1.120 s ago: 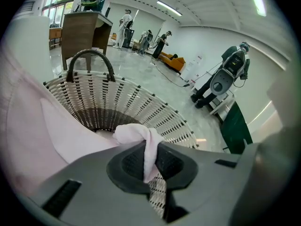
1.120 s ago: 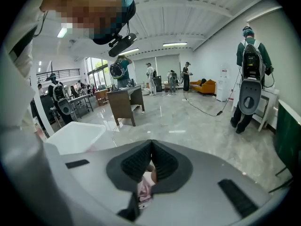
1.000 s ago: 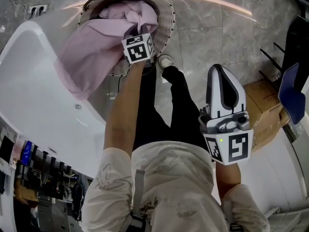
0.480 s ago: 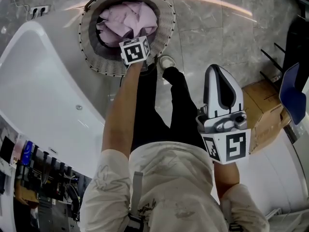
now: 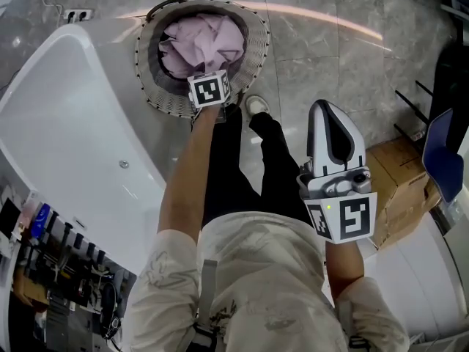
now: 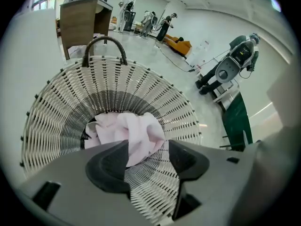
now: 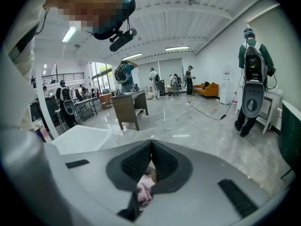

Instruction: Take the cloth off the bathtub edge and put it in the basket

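Note:
The pink cloth (image 5: 201, 39) lies crumpled inside the round white wicker basket (image 5: 253, 46), which stands on the floor next to the white bathtub (image 5: 66, 116). My left gripper (image 5: 208, 81) hangs over the basket's near rim. In the left gripper view its jaws (image 6: 148, 144) are opening, with the cloth (image 6: 136, 133) lying below in the basket (image 6: 61, 102) and nothing pressed between the pads. My right gripper (image 5: 333, 127) is held near the person's waist, pointing away over the floor. Its jaws (image 7: 151, 147) are shut and empty.
The tub's edge runs diagonally at the left. A cardboard box (image 5: 396, 167) and a blue object (image 5: 443, 149) stand at the right. Bottles on a rack (image 5: 44, 233) are at the lower left. The person's shoe (image 5: 254, 103) is beside the basket. A dark handle (image 6: 104, 46) arches over the basket's far rim.
The cloth hung from my left gripper over the tub edge and basket rim; now it lies loose inside the basket. The left jaws have opened and let it go. The right gripper barely moved.

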A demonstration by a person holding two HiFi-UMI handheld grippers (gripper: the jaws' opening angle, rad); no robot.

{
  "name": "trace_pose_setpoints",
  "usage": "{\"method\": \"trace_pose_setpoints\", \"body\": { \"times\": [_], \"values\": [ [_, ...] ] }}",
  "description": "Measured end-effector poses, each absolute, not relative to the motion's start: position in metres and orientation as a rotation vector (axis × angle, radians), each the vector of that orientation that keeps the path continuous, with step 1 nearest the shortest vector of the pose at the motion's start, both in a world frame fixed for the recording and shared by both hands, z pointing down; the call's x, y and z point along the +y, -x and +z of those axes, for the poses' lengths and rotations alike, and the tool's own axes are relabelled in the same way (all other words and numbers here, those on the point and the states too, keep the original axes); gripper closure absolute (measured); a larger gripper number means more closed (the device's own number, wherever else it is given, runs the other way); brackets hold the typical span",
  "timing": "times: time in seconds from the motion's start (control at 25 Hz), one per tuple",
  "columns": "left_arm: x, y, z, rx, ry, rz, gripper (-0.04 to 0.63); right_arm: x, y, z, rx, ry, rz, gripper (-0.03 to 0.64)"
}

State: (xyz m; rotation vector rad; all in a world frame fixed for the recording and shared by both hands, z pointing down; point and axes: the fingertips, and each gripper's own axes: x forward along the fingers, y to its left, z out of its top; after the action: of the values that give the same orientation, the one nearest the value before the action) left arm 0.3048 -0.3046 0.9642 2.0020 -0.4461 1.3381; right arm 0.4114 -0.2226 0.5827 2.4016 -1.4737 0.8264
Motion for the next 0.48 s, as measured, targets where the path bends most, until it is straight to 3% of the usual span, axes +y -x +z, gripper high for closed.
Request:
{"method": "trace_pose_setpoints", "body": {
  "times": [0.48],
  "values": [
    [-0.319, -0.278, 0.831, -0.622, -2.104, 1.125, 0.348, -0.229, -0.412, 0.509, -1.708, -2.376, 0.651, 0.627]
  ]
}}
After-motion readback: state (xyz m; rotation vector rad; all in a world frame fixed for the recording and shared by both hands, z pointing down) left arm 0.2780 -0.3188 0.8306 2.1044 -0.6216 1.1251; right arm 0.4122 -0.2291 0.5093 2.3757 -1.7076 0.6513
